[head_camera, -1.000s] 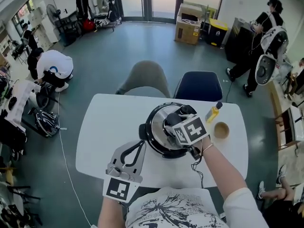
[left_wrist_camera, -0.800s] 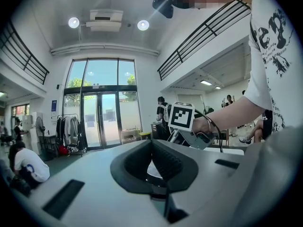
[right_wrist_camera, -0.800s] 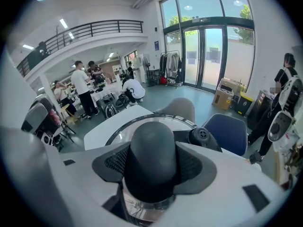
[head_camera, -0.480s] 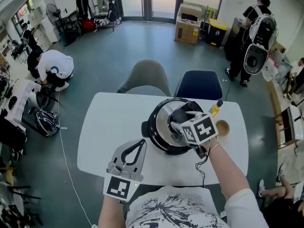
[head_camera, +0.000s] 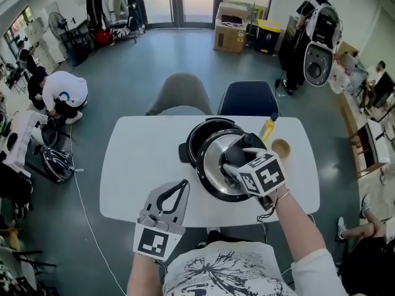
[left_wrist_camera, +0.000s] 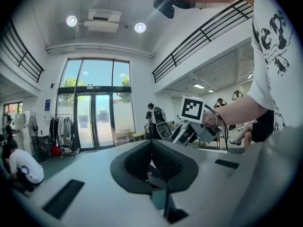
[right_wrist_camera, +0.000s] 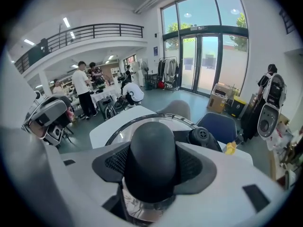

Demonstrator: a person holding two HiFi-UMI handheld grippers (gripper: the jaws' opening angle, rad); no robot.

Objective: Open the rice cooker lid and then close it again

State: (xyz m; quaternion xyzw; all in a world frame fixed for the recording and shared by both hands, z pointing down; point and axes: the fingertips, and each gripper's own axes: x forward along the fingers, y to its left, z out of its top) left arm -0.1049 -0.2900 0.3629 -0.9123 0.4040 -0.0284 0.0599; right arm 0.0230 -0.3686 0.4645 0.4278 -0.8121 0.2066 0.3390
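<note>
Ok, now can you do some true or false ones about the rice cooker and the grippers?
1. The right gripper is gripping the lid by its black knob. True.
2. The lid sits squarely shut on the rice cooker. False: it is pulled toward the person, so the pot's far rim is uncovered.
3. The left gripper is holding a spoon. False: it is empty, with its jaws together, over the table.
4. A yellow bottle stands on the table beside the rice cooker. True.
5. Both chairs behind the table are blue. False: there is one blue chair and one grey chair.
</note>
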